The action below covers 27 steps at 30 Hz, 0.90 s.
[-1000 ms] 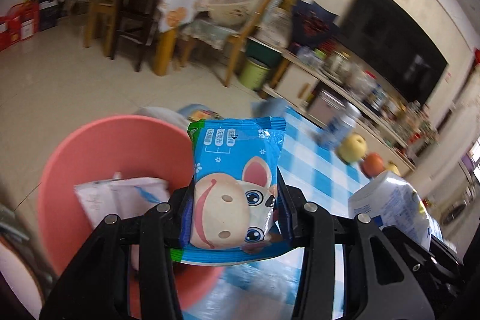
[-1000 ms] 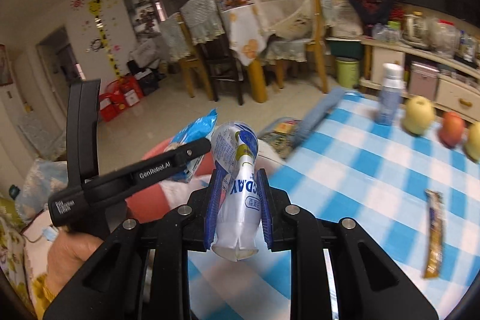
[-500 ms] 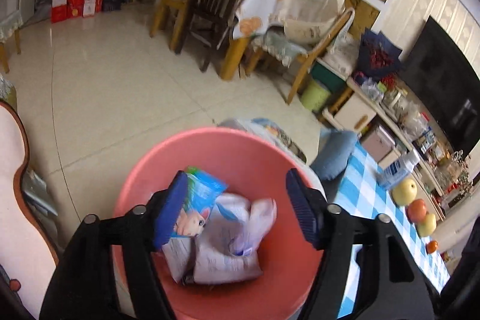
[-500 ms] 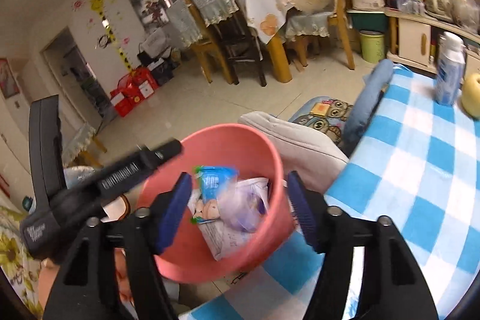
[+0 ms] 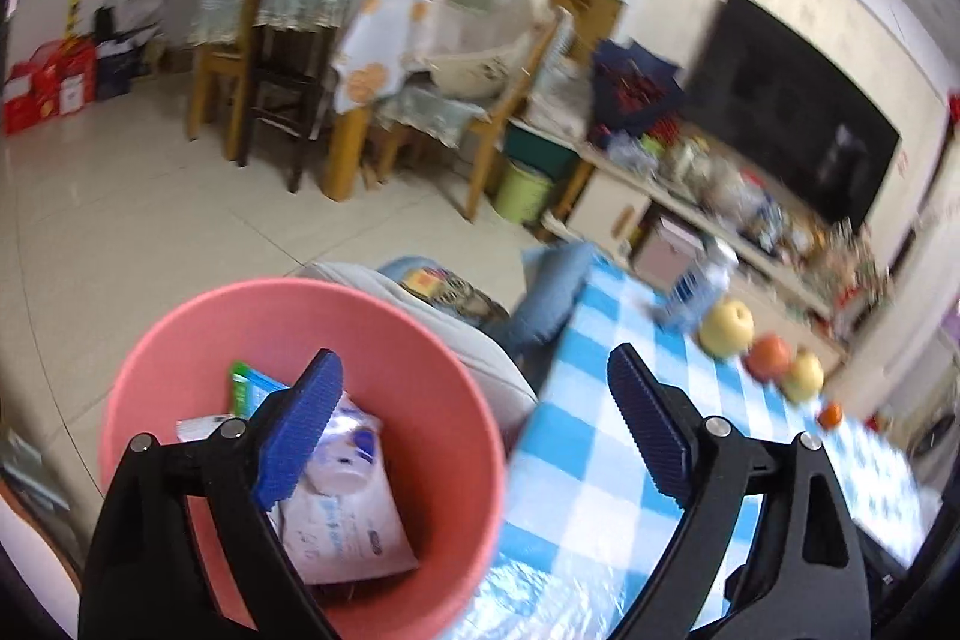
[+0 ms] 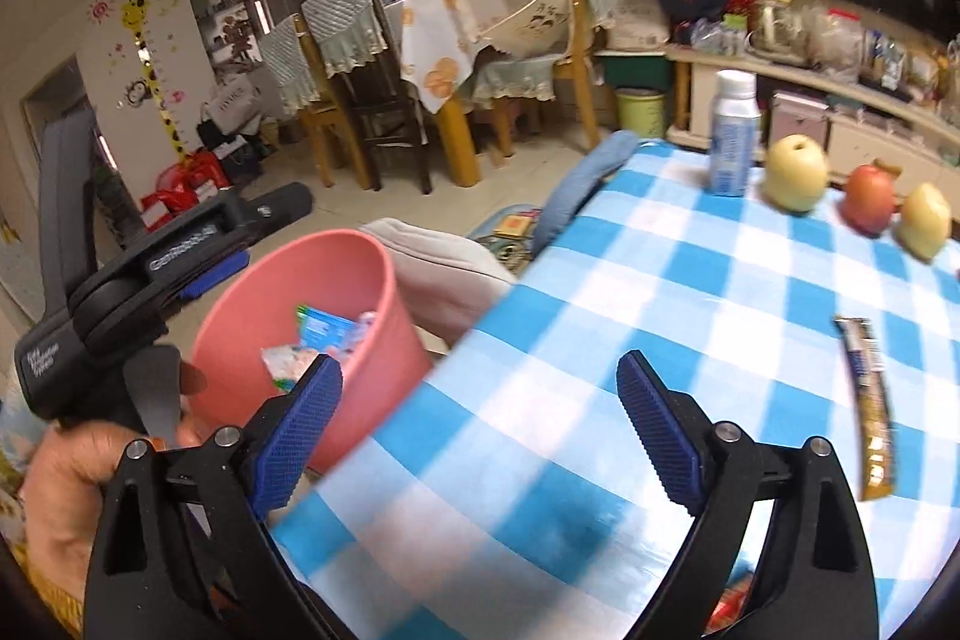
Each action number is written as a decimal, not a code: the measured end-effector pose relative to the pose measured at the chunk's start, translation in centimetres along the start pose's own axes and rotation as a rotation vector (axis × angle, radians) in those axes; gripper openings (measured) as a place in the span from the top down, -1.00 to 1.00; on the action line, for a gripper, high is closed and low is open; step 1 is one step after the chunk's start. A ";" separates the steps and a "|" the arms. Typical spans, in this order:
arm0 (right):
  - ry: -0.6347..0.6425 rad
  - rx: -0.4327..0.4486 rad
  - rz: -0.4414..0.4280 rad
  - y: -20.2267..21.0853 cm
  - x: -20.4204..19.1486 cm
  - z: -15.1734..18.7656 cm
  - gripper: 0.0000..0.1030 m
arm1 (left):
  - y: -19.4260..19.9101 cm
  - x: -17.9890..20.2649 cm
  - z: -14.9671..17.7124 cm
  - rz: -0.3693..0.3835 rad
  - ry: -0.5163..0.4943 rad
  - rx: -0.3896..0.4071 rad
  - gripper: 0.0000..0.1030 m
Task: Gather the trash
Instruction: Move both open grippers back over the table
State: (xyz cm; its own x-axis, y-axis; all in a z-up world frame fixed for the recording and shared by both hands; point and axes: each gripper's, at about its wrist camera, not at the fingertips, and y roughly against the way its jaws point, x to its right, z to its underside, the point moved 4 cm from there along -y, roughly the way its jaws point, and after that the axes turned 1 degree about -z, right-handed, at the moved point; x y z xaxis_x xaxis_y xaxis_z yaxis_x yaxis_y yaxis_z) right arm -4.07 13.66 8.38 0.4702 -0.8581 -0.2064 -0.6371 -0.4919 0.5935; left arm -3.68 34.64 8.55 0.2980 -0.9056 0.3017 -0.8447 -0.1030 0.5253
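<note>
Both hand-held grippers stand empty: the left gripper (image 5: 474, 436) has just been opening and now gapes wide above the pink bin (image 5: 432, 400), nothing between its blue pads, and the right gripper (image 6: 480, 430) has likewise just been spreading, its jaws wide apart over the edge of the checked tablecloth (image 6: 690, 292) with nothing held. The trash already dropped lies inside the bin: a blue snack packet (image 5: 249, 391) against the far wall and a crumpled white pouch (image 5: 342, 508) on top of the pile. One piece is left in sight, a long brown-and-gold wrapper (image 6: 870, 400) lying flat on the cloth to the right, well apart from the fruit (image 6: 795, 172) and the white bottle (image 6: 732, 142) at the far edge. The next step, as I judge it, is to fetch that wrapper with the right gripper. To do it well, keep the jaws wide, come down across the wrapper's narrow width rather than along its length, press the pads close to the cloth so the thin foil does not slip, and avoid pinching the tablecloth with it.
</note>
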 end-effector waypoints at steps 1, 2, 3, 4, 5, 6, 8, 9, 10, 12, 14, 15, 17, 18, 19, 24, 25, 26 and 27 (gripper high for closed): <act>0.007 0.002 0.016 0.5 0.5 0.4 -0.79 | -0.4 0.9 0.3 -0.001 -0.024 -0.030 -0.75; 0.009 0.003 0.024 0.7 0.9 0.5 -0.79 | -0.5 1.4 0.9 0.003 -0.037 -0.054 -0.75; 0.010 0.005 0.033 1.1 1.4 0.8 -0.79 | -0.8 2.2 1.2 0.019 -0.048 -0.080 -0.75; 0.009 0.007 0.045 1.6 1.9 1.0 -0.80 | -0.7 2.4 1.6 0.032 -0.053 -0.090 -0.75; 0.008 0.010 0.054 2.0 2.4 1.1 -0.80 | -0.7 3.0 1.9 0.055 -0.059 -0.100 -0.75; 0.005 0.015 0.065 2.5 3.0 1.3 -0.80 | -0.7 3.6 2.2 0.079 -0.062 -0.105 -0.75; -0.007 0.030 0.089 3.5 4.2 1.7 -0.84 | -0.7 4.7 2.7 0.115 -0.068 -0.115 -0.75; -0.015 0.032 0.097 3.8 4.7 1.8 -0.84 | -0.8 5.2 3.1 0.127 -0.073 -0.123 -0.75; -0.027 0.033 0.105 4.2 5.4 2.0 -0.84 | -0.9 5.7 3.4 0.133 -0.081 -0.130 -0.75; -0.045 0.035 0.119 4.8 6.6 2.4 -0.84 | -1.1 6.5 3.7 0.145 -0.096 -0.140 -0.75; -0.058 0.038 0.134 5.4 7.6 2.8 -0.84 | -1.0 7.5 4.2 0.174 -0.114 -0.145 -0.75; -0.064 0.041 0.138 5.7 8.1 3.0 -0.84 | -1.0 8.0 4.4 0.180 -0.127 -0.146 -0.75; -0.080 0.051 0.145 6.4 9.2 3.4 -0.84 | -1.2 8.9 4.9 0.182 -0.151 -0.157 -0.75; -0.087 0.056 0.151 6.8 9.7 3.5 -0.84 | -1.3 9.2 5.1 0.186 -0.160 -0.165 -0.75; -0.099 0.062 0.159 7.2 10.4 3.6 -0.84 | -1.3 9.5 5.4 0.189 -0.168 -0.168 -0.75; -0.141 0.080 0.184 8.7 12.8 4.2 -0.86 | -1.3 11.1 6.4 0.187 -0.210 -0.180 -0.75; -0.144 0.082 0.192 8.9 13.2 4.3 -0.86 | -1.3 11.4 6.6 0.192 -0.215 -0.185 -0.75; -0.146 0.083 0.197 9.1 13.5 4.3 -0.86 | -1.3 11.8 6.8 0.194 -0.221 -0.189 -0.75; -0.149 0.085 0.205 9.4 13.9 4.5 -0.86 | -1.3 12.2 7.0 0.193 -0.232 -0.194 -0.75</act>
State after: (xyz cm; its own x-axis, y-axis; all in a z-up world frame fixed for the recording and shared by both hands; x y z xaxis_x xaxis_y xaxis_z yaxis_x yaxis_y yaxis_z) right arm -6.24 -3.59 7.63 0.2351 -0.9501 -0.2053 -0.7615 -0.3112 0.5685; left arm -2.12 20.87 5.96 0.0130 -0.9724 0.2329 -0.7690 0.1391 0.6239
